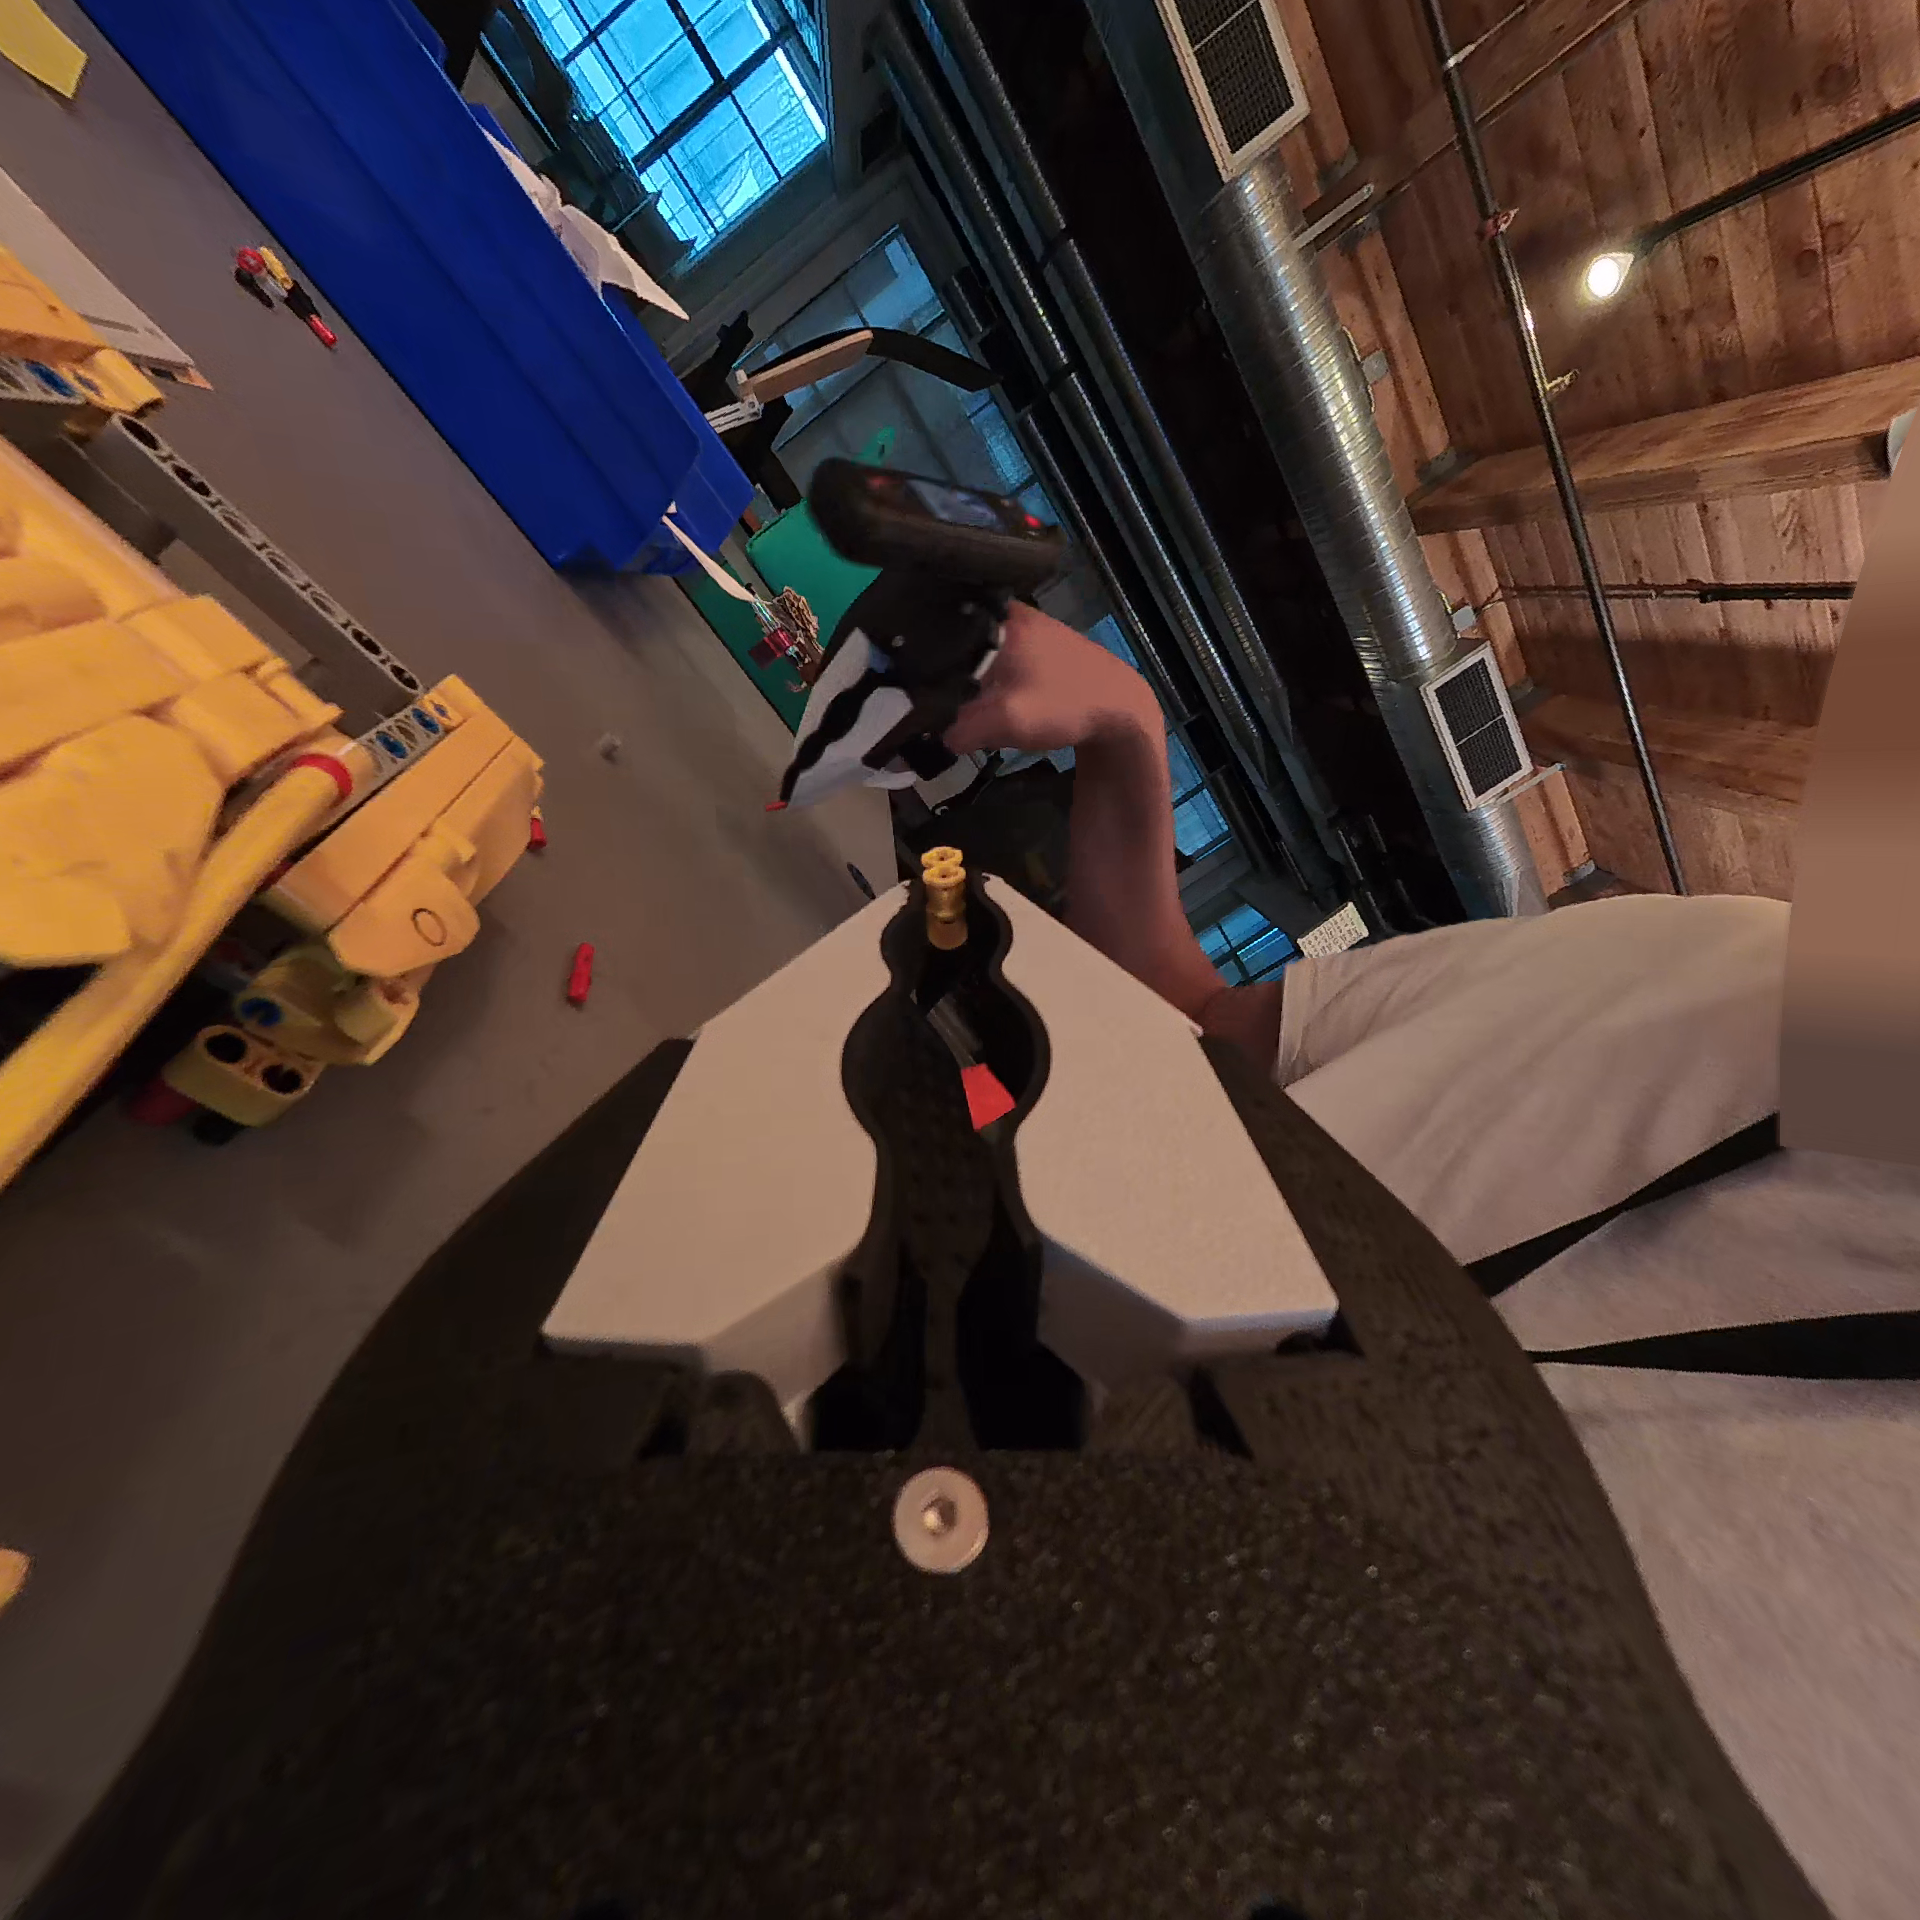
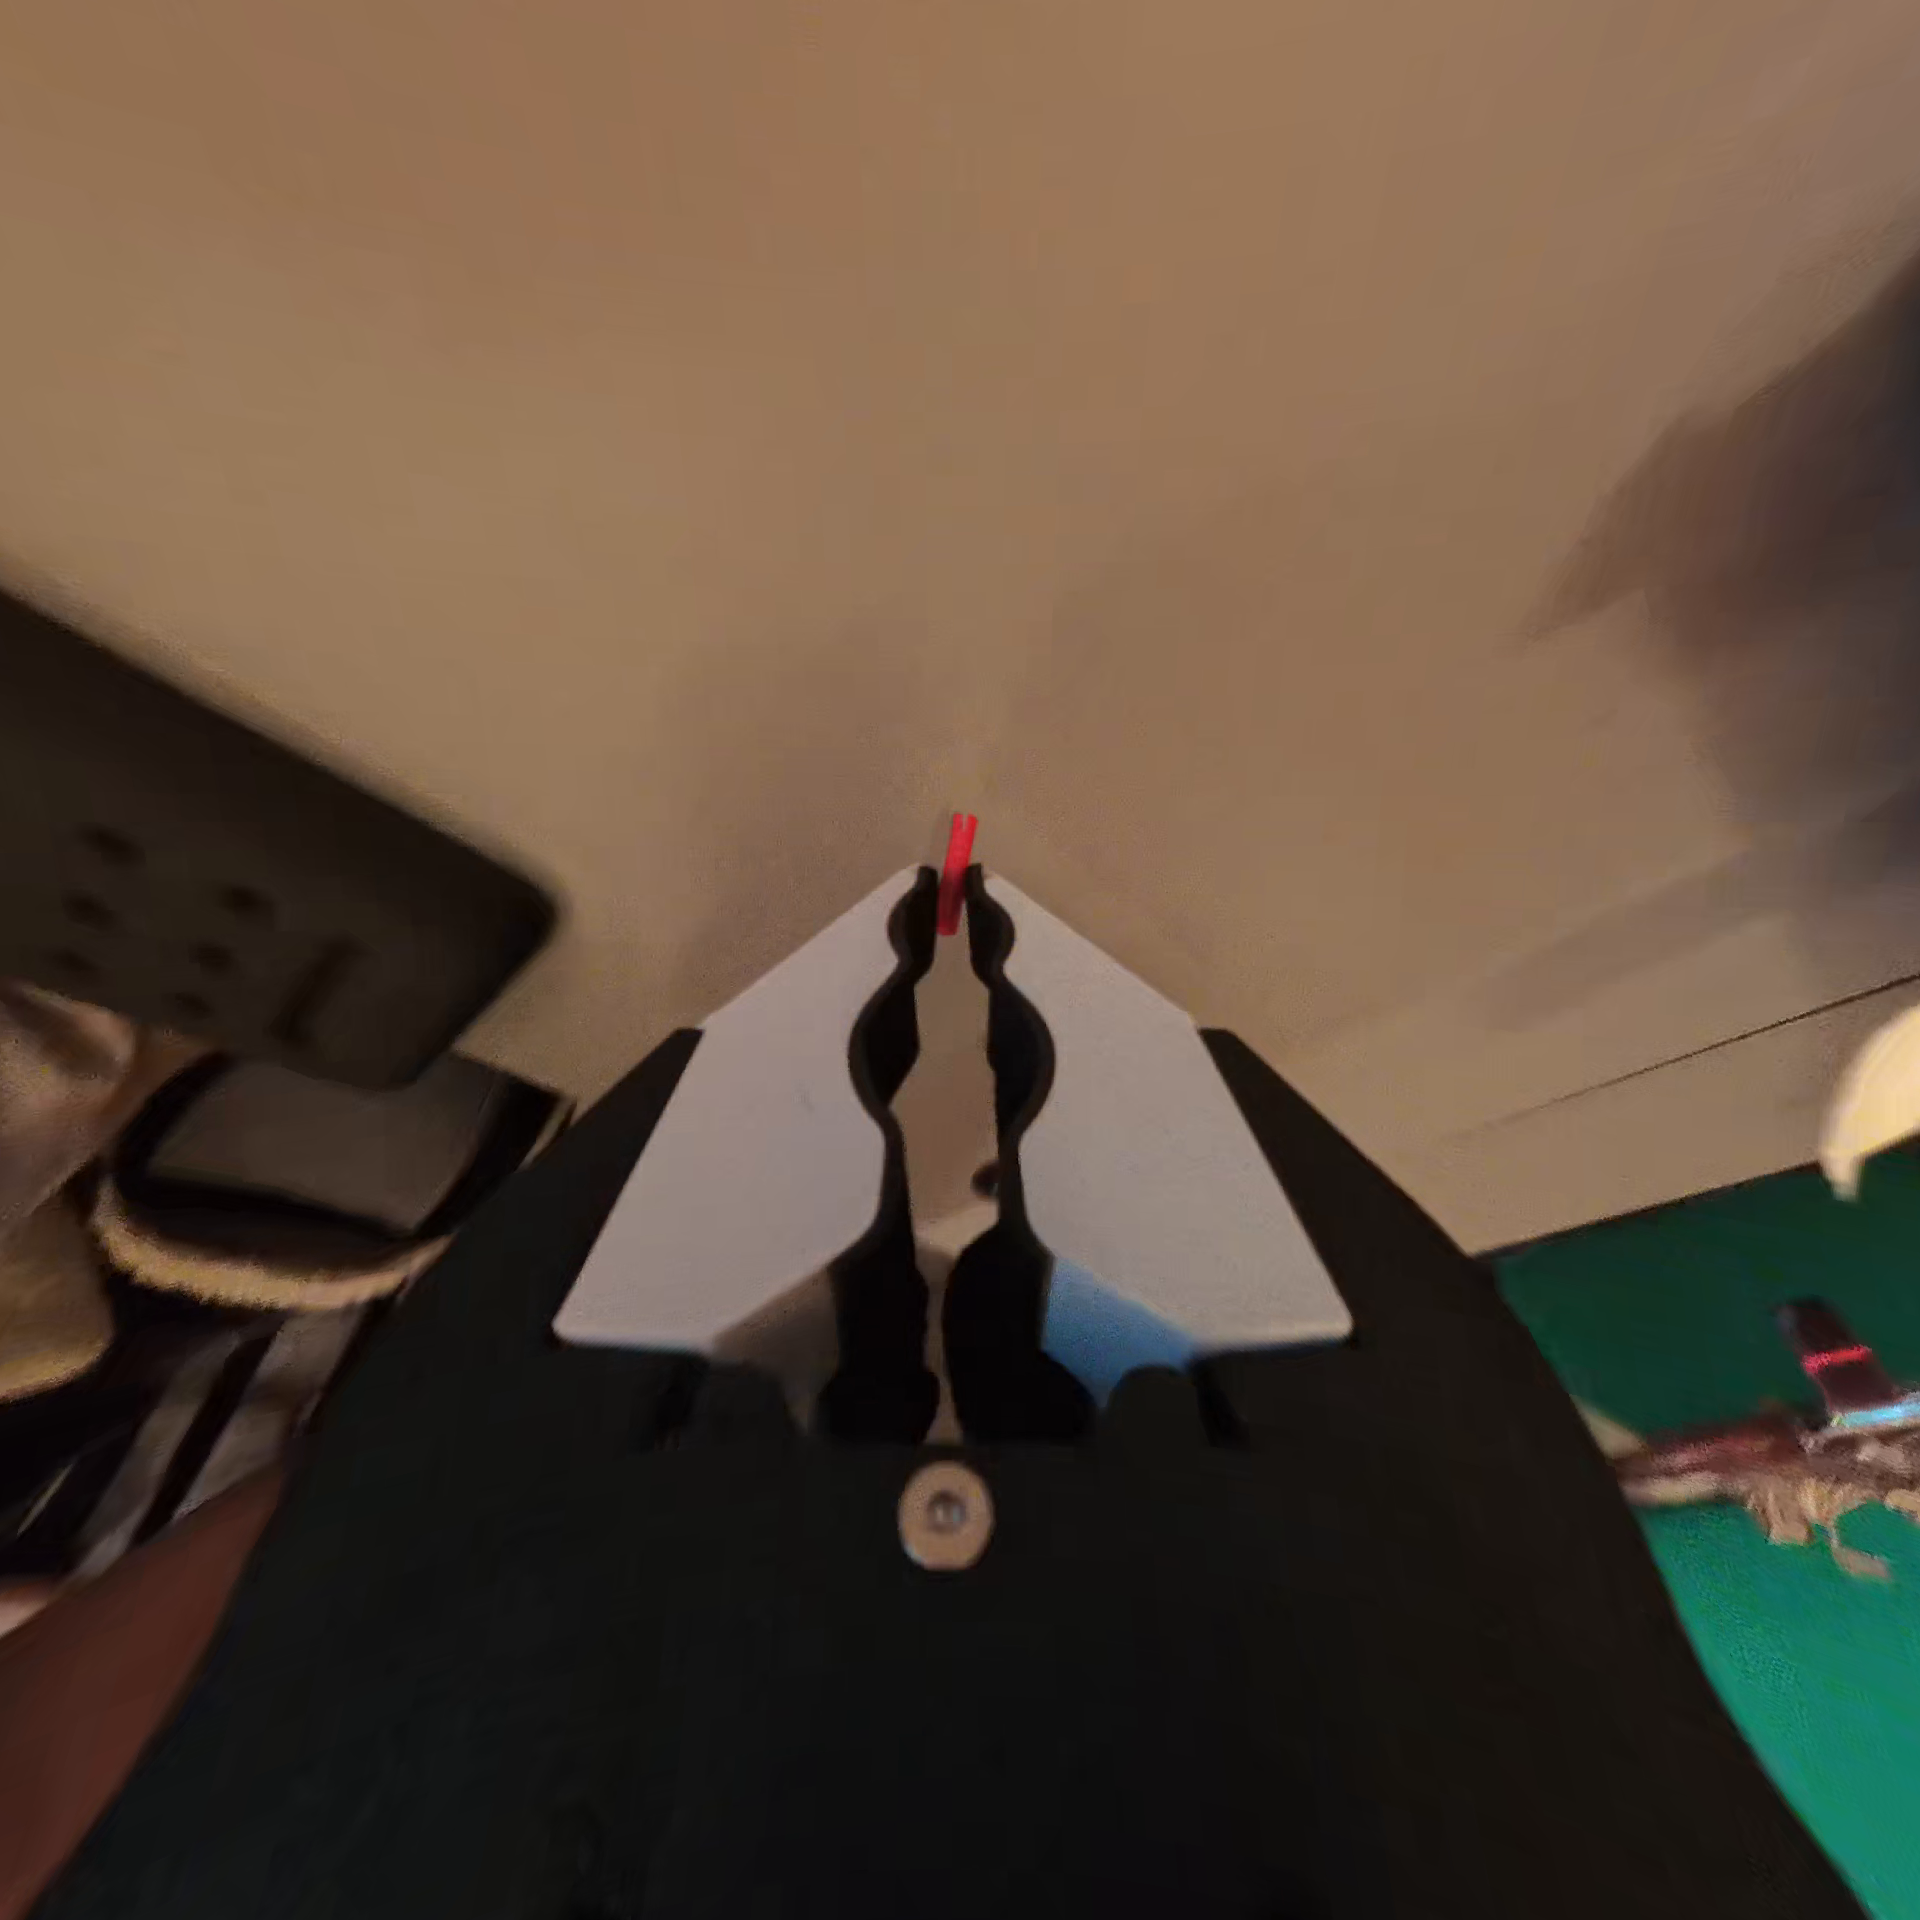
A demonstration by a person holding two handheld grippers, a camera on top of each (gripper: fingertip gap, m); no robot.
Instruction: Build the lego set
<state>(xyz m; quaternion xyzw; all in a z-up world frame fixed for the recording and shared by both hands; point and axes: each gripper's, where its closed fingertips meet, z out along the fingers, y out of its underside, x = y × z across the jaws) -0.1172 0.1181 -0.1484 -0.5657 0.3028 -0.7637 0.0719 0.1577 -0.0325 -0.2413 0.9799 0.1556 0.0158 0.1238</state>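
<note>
My left gripper (image 1: 943,904) is shut on a small yellow connector piece (image 1: 943,896) that sticks out past its tips; a red-tipped part (image 1: 985,1093) lies farther back between its fingers. My right gripper (image 2: 948,883) is shut on a thin red pin (image 2: 954,873), whose split end pokes out past the tips over the tan table. The right gripper also shows in the left wrist view (image 1: 790,798), held in a hand above the table edge with the red pin at its tip. The big yellow lego model (image 1: 239,831) stands on the grey table at the left.
A blue bin (image 1: 416,260) stands along the table's far side. Loose red pins (image 1: 580,971) lie on the table near the model, and small pieces (image 1: 281,291) lie by the bin. A green mat (image 2: 1704,1455) lies at the right. A dark plate (image 2: 208,883) is at the left. The gap from one gripper's tips to the other's is roughly 35 centimeters. It is some 15 centimeters from my right tips to the dark plate (image 2: 208,883).
</note>
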